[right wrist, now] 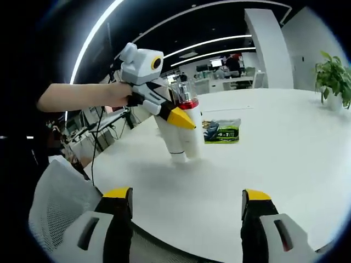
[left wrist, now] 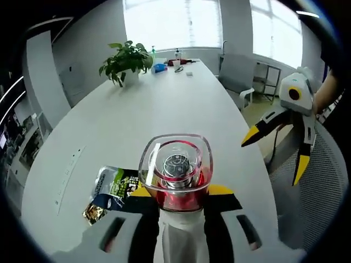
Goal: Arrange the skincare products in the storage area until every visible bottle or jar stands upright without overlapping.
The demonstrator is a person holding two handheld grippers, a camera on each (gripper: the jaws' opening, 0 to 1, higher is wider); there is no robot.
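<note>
Fingers of the left gripper (left wrist: 178,192) clamp a white bottle (right wrist: 180,141) with a clear, red-lined cap (left wrist: 175,170), base on the white table (left wrist: 164,104). Right gripper (right wrist: 186,211) fingers gape, holding nothing. A green sachet (right wrist: 222,132) lies nearby, print unreadable. Potted plant (left wrist: 126,60) by bright windows.

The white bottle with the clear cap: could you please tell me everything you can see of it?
The white bottle has a plain white, matte-looking body, a red collar and a thick clear cap with a silvery pump head showing inside. It stands upright on the white table, its base resting on the tabletop. The left tool is closed on its upper body, yellow tips on either side. A green sachet lies flat on the table just beyond it, apart from it as far as I can tell.
</note>
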